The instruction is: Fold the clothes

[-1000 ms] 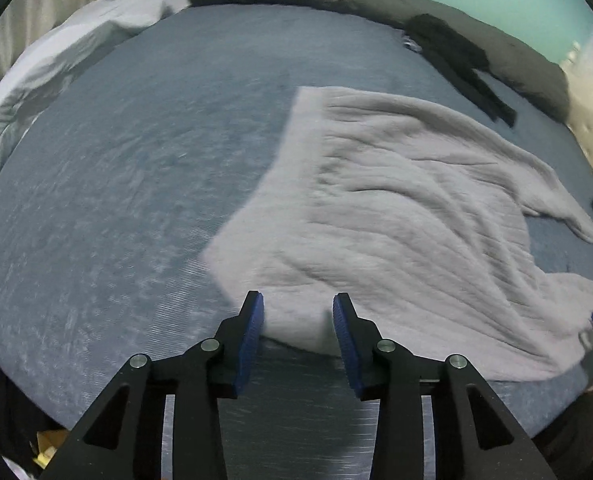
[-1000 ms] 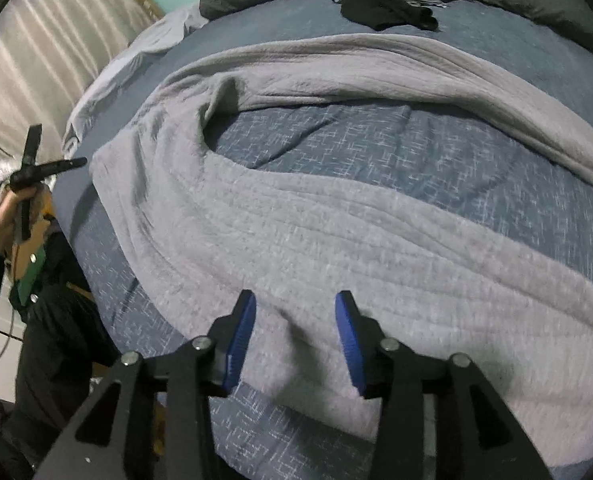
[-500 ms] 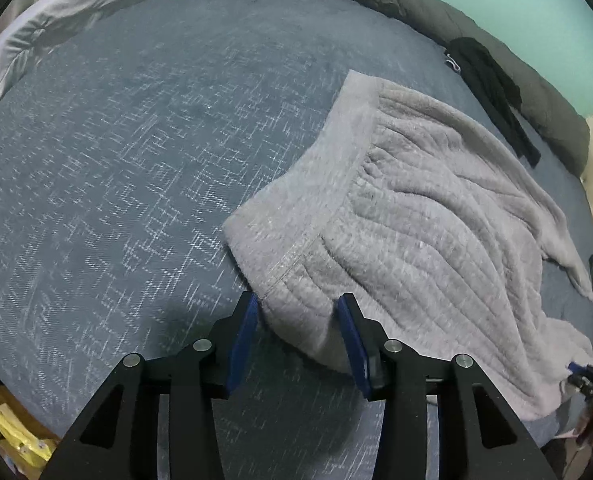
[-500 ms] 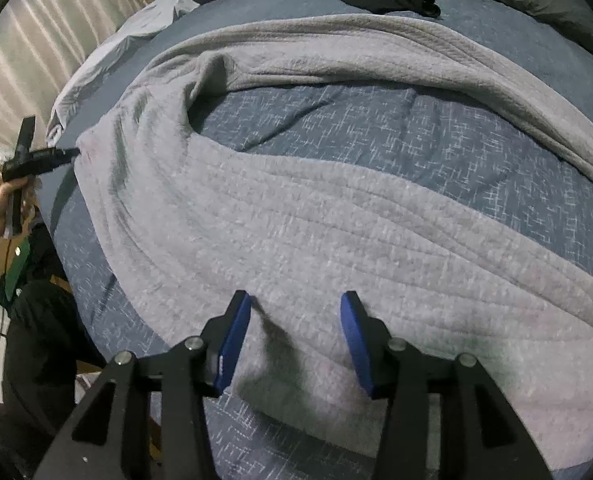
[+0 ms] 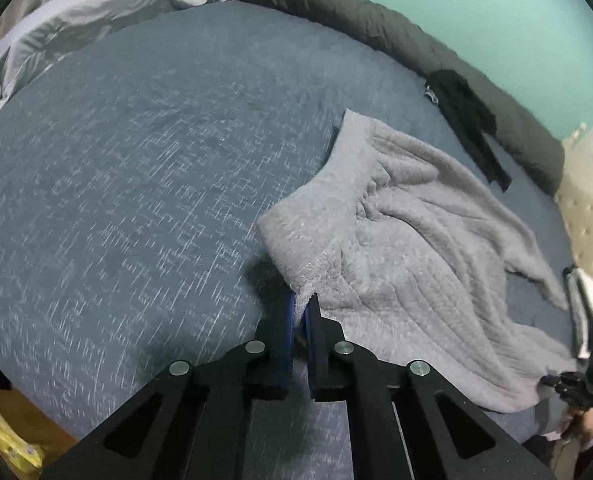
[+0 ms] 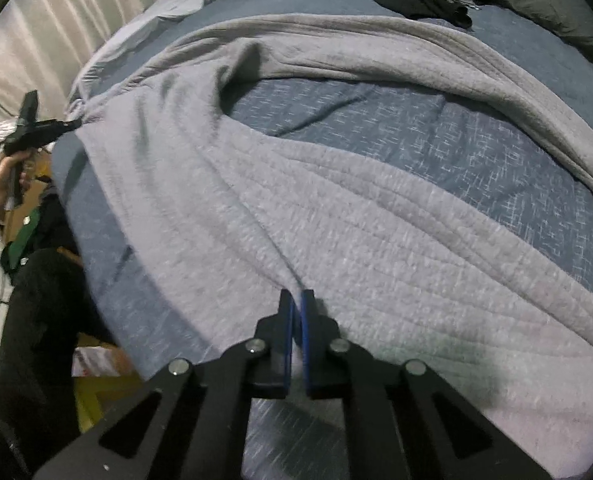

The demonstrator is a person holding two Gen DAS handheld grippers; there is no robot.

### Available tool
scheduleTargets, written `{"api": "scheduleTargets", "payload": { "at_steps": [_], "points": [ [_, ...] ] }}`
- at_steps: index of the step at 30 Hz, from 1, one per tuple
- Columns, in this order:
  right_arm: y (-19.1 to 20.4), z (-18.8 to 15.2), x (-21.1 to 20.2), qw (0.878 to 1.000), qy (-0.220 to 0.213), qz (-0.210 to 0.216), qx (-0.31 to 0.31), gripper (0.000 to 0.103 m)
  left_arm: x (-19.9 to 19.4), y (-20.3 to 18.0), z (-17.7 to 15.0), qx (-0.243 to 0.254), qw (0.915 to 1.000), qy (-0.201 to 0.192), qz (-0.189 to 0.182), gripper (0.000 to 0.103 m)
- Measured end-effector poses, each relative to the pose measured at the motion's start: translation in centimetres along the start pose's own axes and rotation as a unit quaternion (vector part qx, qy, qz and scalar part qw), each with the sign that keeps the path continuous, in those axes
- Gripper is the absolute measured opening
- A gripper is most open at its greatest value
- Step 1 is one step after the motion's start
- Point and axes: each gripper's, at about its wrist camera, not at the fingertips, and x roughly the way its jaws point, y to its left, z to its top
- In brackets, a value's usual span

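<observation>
Left wrist view: the left tongs (image 5: 301, 305) are clamped on a corner of the grey fleece garment (image 5: 408, 248), the blue pads pressed almost together with a tuft of hem pinched at the tips. The garment lies spread across the right half of the bed (image 5: 128, 168), on a blue-grey patterned cover, running away toward the far right edge, where the other tool is just visible. A black garment (image 5: 468, 120) lies apart near the dark rolled duvet (image 5: 376, 28) at the head of the bed. The pinch looks shallow, right at the hem, so a brisk lift could pull the corner out of the pads, and the thick pile may let it creep loose.

Right wrist view: the right tongs (image 6: 297, 311) are likewise closed to a sliver on the near edge of the grey fleece garment (image 6: 336, 232), fabric gathered into a ridge running up to the tips. The cloth stretches off left to the left tongs (image 6: 70, 125), held in the person's hand (image 6: 4, 184), and one long part arcs round an open patch of bed cover. That loose part could drag or fold under when both corners rise, leaving a crooked fold; uneven lifting of the two hands would twist the cloth.
</observation>
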Motion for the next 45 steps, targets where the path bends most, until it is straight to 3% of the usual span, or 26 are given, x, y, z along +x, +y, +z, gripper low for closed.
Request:
{"api": "scheduleTargets", "payload": {
  "at_steps": [5,10,12,13,15,17,20,23,30,33,34,36,37,45],
  "points": [
    [-0.1,-0.4,0.9,1.000,0.022,0.009,-0.002,0.003,1.5,2.1,-1.2,-0.029,0.9993,0.025,0.004,0.004],
    [-1.2,-0.4,1.8,0.998,0.023,0.028,0.046,0.010,3.3,2.7,-2.1,-0.036,0.9981,0.048,0.014,0.005],
    [-1.6,-0.3,0.9,0.998,0.004,0.036,0.059,0.036,3.4,2.8,-2.1,-0.040,0.9977,0.054,0.010,0.007],
    [-2.0,-0.3,0.0,0.997,-0.015,0.040,0.062,0.041,3.3,2.8,-2.1,-0.040,0.9976,0.056,0.010,0.009],
    [-3.0,0.1,-1.2,0.995,-0.045,0.036,0.075,0.044,2.6,2.7,-1.8,-0.039,0.9977,0.054,0.012,0.021],
    [-4.0,0.6,-2.5,0.993,-0.076,0.032,0.089,0.045,1.3,2.4,-1.6,-0.034,0.9982,0.043,0.023,0.022],
    [-5.1,1.6,-2.6,0.992,-0.082,-0.012,0.093,0.045,-0.6,0.9,-1.2,-0.017,0.9988,0.016,0.042,0.022],
    [-5.0,2.9,-1.9,0.993,-0.072,-0.078,0.055,0.046,-1.2,-1.5,-0.9,0.020,0.9988,0.001,0.045,0.022],
    [-4.8,4.3,1.6,0.994,-0.019,-0.110,-0.012,0.052,3.2,-7.6,-0.8,0.099,0.9937,0.046,0.027,0.022],
    [-4.9,3.9,2.6,0.995,0.002,-0.101,-0.025,0.048,5.5,-9.1,-1.3,0.111,0.9908,0.070,0.033,0.022],
    [-4.9,3.8,3.0,0.995,0.005,-0.092,-0.028,0.041,5.8,-9.2,-1.6,0.115,0.9899,0.074,0.038,0.022],
    [-5.0,3.5,3.0,0.996,0.004,-0.085,-0.027,0.011,6.3,-9.3,-2.0,0.121,0.9882,0.082,0.047,0.022],
    [-5.3,3.4,2.8,0.997,-0.002,-0.079,-0.020,0.007,6.5,-9.1,-2.1,0.121,0.9877,0.085,0.051,0.022],
    [-7.2,4.4,-1.6,0.990,-0.079,-0.114,0.027,0.003,7.1,-8.1,-3.2,0.120,0.9848,0.103,0.073,0.022]
  ]
}}
